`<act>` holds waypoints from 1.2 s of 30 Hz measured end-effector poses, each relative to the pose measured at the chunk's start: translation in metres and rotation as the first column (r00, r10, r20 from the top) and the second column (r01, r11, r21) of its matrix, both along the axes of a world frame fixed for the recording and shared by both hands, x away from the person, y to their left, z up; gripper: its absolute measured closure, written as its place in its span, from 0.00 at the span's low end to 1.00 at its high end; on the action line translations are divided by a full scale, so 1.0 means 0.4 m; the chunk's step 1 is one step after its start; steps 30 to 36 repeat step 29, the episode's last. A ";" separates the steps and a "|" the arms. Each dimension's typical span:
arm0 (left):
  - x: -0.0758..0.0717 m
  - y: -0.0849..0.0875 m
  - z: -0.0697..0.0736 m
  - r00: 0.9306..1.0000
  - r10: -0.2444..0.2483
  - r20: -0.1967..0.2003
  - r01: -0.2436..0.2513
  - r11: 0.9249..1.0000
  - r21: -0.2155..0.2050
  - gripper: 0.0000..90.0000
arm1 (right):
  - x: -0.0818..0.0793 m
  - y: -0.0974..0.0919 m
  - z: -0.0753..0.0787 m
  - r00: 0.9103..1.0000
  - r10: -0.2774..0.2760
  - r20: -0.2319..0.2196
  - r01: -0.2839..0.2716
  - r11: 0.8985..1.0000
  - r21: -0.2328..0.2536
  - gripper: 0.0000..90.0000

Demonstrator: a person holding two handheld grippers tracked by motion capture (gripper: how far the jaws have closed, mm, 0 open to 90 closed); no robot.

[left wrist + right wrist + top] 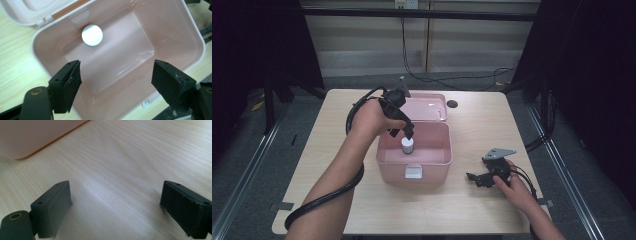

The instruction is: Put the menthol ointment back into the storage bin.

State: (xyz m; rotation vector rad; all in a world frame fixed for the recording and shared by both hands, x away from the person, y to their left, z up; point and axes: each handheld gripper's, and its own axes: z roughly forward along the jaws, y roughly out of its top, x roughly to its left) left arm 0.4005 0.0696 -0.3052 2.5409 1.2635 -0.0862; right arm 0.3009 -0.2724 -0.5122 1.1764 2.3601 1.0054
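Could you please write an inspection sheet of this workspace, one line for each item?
Surface: light wooden table, bare around the box.
Job's things: pink box, lid open behind it; white-capped bottle stands upright inside.
Clutter: small dark round spot on the table, kind unclear.
Grippers: left claw open above the box, holding nothing; right claw open, low over the table, holding nothing.
Cables: black cable along the left forearm; cables on the floor behind.
Surroundings: dark curtains, metal rails.
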 end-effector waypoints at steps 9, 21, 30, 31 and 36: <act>-0.037 0.098 0.018 0.999 0.009 0.036 -0.008 1.000 -0.022 0.26 | 0.000 0.000 0.000 1.000 -0.001 0.002 0.001 1.000 0.001 0.10; -0.080 0.232 -0.055 0.997 0.058 0.049 -0.055 0.997 -0.060 0.26 | 0.000 0.000 -0.001 1.000 0.000 0.003 0.000 1.000 0.001 0.10; -0.109 0.305 -0.134 0.992 0.111 0.067 -0.105 0.991 -0.082 0.26 | 0.000 0.000 0.000 1.000 0.000 0.000 0.000 1.000 0.000 0.10; -0.109 0.305 -0.134 0.992 0.111 0.067 -0.105 0.991 -0.082 0.26 | 0.000 0.000 0.000 1.000 0.000 0.000 0.000 1.000 0.000 0.10; -0.109 0.305 -0.134 0.992 0.111 0.067 -0.105 0.991 -0.082 0.26 | 0.000 0.000 0.000 1.000 0.000 0.000 0.000 1.000 0.000 0.10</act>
